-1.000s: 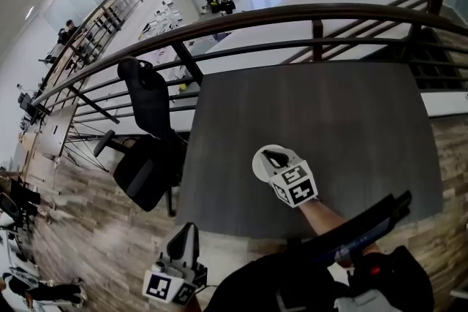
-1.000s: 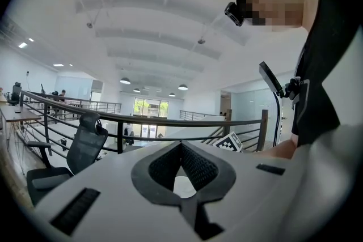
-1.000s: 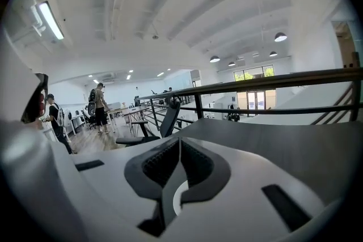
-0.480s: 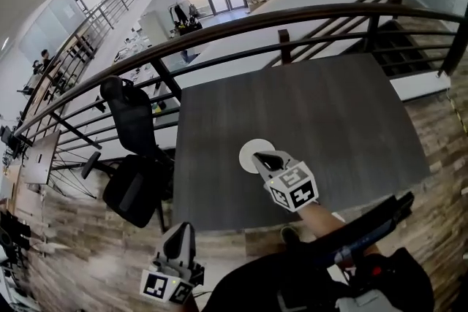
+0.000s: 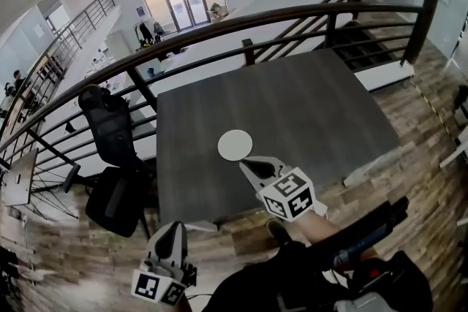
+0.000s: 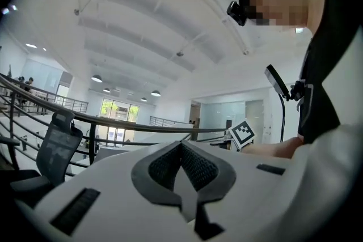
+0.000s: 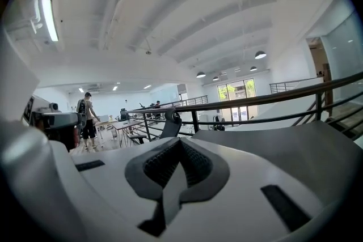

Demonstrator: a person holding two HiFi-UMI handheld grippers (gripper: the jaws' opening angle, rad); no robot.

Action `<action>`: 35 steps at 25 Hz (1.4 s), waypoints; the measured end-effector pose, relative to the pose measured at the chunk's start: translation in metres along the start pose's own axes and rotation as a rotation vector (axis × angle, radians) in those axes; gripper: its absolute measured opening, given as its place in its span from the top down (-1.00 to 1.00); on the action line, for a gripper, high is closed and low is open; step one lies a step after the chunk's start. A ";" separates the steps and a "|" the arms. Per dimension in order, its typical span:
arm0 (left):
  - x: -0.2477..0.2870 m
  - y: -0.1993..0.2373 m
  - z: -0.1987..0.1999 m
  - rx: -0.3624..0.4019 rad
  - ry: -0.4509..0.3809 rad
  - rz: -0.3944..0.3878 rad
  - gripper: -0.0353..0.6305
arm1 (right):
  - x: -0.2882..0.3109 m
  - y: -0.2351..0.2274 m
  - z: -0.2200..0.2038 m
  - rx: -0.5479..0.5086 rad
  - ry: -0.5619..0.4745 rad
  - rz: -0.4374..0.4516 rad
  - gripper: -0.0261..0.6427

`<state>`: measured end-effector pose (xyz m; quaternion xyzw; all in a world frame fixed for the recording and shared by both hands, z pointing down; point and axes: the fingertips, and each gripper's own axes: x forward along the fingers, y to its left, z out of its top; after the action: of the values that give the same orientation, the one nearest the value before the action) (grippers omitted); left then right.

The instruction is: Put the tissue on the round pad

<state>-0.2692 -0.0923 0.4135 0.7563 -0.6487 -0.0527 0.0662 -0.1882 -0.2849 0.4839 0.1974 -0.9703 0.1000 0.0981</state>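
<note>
1. Seen from the head view, a dark grey table (image 5: 314,102) stands on a wooden floor (image 5: 428,179), with a curved dark railing (image 5: 292,13) behind it and a black office chair (image 5: 110,150) at its left side.
2. The round pad (image 5: 235,145), a plain white disc, lies flat on the table, nearer the front edge and left of centre. From this height I cannot tell whether a tissue lies on it; only one even white circle shows.
3. The right gripper (image 5: 248,166) is over the front part of the table, its tips pointing up and to the left towards the pad. The pad lies just beyond those tips, near them but apart.
4. In the right gripper view its jaws are pressed together, the two dark ribbed pads meeting along one line with nothing pinched between them.
5. The left gripper (image 5: 172,231) is held low at the front left, off the table and over the floor, well apart from the pad.
6. In the left gripper view its jaws are likewise closed against each other and empty. That view looks level across the room, with the railing and the chair beyond.
</note>
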 end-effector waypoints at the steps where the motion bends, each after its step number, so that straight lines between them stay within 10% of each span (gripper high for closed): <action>1: -0.003 -0.003 0.002 -0.005 -0.019 -0.020 0.88 | -0.008 0.007 0.001 0.004 -0.010 -0.007 0.92; 16: -0.032 -0.035 -0.015 -0.016 0.007 -0.124 0.88 | -0.099 0.059 0.013 -0.002 -0.072 -0.071 0.92; 35: 0.051 -0.116 -0.015 0.017 0.039 -0.123 0.88 | -0.166 -0.021 0.025 -0.006 -0.085 -0.058 0.92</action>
<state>-0.1458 -0.1244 0.4095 0.7963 -0.5998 -0.0366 0.0690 -0.0334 -0.2489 0.4243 0.2291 -0.9678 0.0859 0.0599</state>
